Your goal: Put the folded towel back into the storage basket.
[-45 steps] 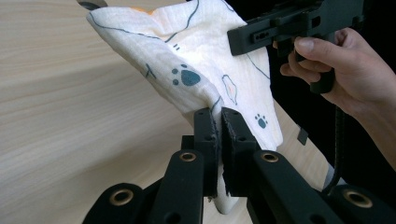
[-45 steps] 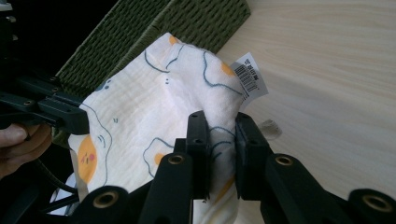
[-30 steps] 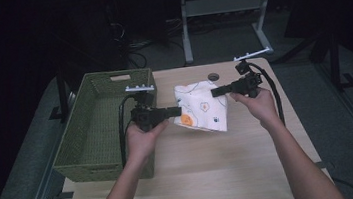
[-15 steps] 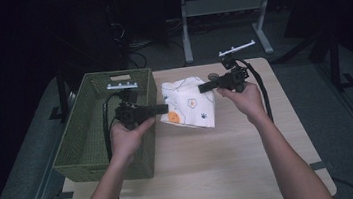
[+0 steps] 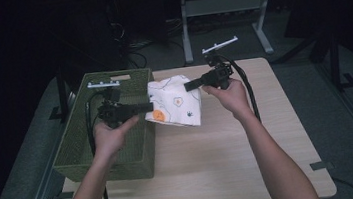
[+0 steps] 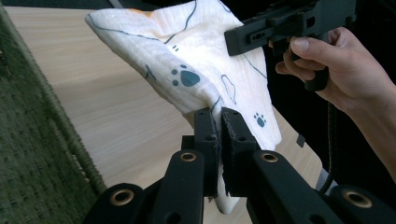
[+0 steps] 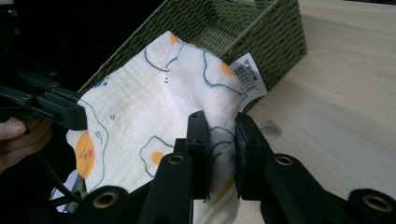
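**Mei:** Dark room all around, only the pale wooden tabletop (image 5: 231,153) is lit. On its left part stands the green woven basket (image 5: 76,141). What is the step now, you think?

**Jonas:** I judge the cloth (image 5: 177,102) is going into the basket. It hangs in the air between the two grippers, above the tabletop and just beside the basket's right wall, not yet over the opening.

**Mei:** Are both holding it?

**Jonas:** Yes. The left gripper (image 6: 219,119) has its jaws pressed together on a pinched fold, and the right gripper (image 7: 219,135) is clamped on a thicker bunch of the fabric.

**Mei:** How to do it well?

**Jonas:** Keep both grips firm, carry the cloth level to the left until it is fully over the opening, then lower it before releasing. Otherwise the loose lower edge may catch on the basket's rim.

**Mei:** And the cloth itself?

**Jonas:** White crinkled fabric, soft, printed with fried eggs, orange spots and small dark paw marks. A barcode tag (image 7: 250,74) sticks out from one edge.
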Tool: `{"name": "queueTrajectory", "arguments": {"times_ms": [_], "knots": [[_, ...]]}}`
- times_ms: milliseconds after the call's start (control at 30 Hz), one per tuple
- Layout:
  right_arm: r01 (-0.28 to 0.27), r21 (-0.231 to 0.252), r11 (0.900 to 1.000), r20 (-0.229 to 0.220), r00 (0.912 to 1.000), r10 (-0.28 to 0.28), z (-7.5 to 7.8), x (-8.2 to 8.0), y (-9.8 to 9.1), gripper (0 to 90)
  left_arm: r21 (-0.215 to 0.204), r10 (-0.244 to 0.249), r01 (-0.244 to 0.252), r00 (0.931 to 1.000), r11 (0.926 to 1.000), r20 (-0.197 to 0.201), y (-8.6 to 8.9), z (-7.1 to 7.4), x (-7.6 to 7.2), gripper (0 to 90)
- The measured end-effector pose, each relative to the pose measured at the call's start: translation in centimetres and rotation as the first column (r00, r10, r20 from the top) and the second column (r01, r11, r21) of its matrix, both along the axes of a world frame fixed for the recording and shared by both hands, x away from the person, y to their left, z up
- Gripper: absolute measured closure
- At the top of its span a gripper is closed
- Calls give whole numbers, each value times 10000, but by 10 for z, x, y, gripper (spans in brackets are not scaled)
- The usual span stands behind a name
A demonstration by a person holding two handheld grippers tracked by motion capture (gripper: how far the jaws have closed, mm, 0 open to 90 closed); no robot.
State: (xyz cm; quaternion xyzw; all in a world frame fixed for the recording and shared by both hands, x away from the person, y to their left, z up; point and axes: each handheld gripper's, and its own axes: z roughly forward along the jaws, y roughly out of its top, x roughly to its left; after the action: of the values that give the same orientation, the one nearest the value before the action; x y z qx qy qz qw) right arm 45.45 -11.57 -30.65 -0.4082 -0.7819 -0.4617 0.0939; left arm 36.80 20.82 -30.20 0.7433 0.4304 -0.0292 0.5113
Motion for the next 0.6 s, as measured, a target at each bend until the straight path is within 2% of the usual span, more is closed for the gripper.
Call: {"name": "queueTrajectory", "arguments": {"times_ms": [333, 533, 600], "knots": [[-132, -36, 9999, 120, 9998, 133, 12, 4, 25, 780, 15, 176, -176, 9998, 9998, 110, 22, 10, -1, 865], [-233, -24, 9997, 166, 9996, 233, 18, 6, 44, 780, 110, 257, -258, 9996, 9996, 94, 34, 10, -1, 865], [-291, -17, 9996, 235, 9993, 291, 20, 6, 49, 780, 85, 332, -333, 9994, 9994, 81, 43, 10, -1, 865]]}}
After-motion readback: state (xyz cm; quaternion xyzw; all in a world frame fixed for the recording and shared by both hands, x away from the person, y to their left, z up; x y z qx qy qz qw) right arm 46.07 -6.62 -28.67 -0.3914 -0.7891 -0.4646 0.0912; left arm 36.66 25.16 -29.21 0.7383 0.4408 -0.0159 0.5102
